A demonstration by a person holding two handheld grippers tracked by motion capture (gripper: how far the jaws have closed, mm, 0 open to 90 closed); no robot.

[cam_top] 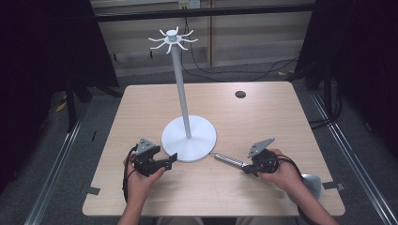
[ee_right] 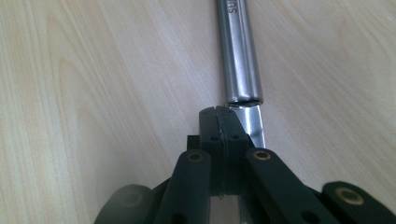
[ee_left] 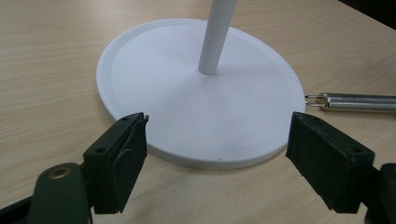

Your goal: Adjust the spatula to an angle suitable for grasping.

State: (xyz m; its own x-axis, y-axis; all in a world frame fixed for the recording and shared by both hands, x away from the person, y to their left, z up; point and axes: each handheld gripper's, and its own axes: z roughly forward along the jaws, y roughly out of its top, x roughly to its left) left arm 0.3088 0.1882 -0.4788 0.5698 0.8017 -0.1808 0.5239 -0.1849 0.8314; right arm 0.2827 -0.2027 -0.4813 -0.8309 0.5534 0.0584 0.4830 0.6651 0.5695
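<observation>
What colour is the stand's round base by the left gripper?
White, matching its pole; the base shows best in the left gripper view.

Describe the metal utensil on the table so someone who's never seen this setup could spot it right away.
Start at the tall white stand with the round base in the middle of the light wooden table. Just right of that base lies a long steel ladle, its handle tip with a small hanging loop nearly touching the base rim. It is the only shiny metal thing there, and the right gripper is shut on its flat shaft.

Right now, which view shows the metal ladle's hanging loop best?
The left gripper view: the ladle's wire loop sits sharp beside the stand base. The high view shows it tiny; the right gripper view shows handle and neck, not the loop.
</observation>
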